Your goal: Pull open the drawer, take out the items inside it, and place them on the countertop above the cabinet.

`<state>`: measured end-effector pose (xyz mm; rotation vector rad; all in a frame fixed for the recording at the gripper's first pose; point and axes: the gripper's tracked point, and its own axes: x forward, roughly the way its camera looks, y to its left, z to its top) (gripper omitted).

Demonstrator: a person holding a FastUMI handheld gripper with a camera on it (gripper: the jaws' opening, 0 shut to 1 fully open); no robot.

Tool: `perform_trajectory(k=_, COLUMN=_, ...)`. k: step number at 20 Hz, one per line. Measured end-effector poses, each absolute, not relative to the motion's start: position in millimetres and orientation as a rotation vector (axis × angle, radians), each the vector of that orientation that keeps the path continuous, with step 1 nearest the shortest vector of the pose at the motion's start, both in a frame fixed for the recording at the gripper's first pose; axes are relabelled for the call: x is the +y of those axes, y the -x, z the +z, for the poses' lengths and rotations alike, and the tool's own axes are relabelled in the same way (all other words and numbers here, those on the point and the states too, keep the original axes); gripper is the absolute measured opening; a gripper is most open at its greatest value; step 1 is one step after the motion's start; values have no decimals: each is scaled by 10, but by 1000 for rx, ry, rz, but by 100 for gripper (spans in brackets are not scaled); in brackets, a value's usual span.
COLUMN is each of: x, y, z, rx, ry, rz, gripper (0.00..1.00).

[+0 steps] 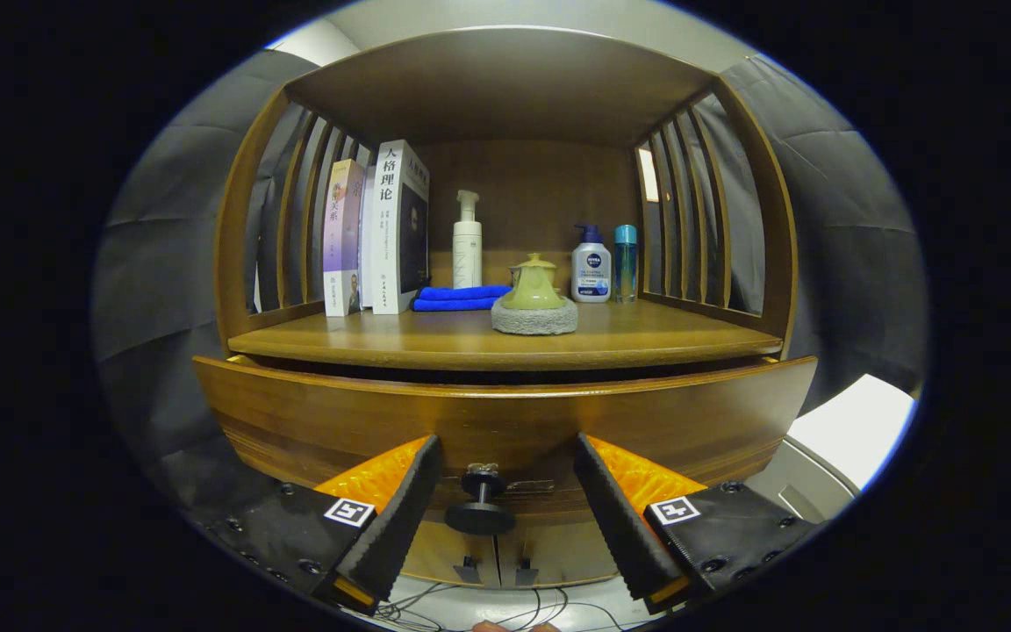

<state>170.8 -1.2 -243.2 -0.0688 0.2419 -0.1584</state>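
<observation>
While the gripper [498, 518] sat level at the bottom centre of the frame, its fingers stood spread apart, flanking the drawer's knob [481, 507] without touching it. The drawer [505, 417] spanned the lower middle, long axis left to right, front panel facing the camera, slightly pulled out. Above, on the countertop [628, 338]: books [378, 233], folded blue cloth [460, 298], lidded pot [534, 294], three bottles [591, 263].

The knob [480, 505] sits on the drawer [505, 421] front, below the countertop [505, 342].
</observation>
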Motion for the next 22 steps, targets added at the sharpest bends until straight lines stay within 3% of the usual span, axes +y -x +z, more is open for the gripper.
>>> perform_trajectory(k=15, x=46, y=-1924, z=-2469, rx=346, ry=55, rz=-121, gripper=98)
perform_trajectory(k=22, x=5, y=-1446, z=-1379, rx=156, ry=54, rz=-61, gripper=98)
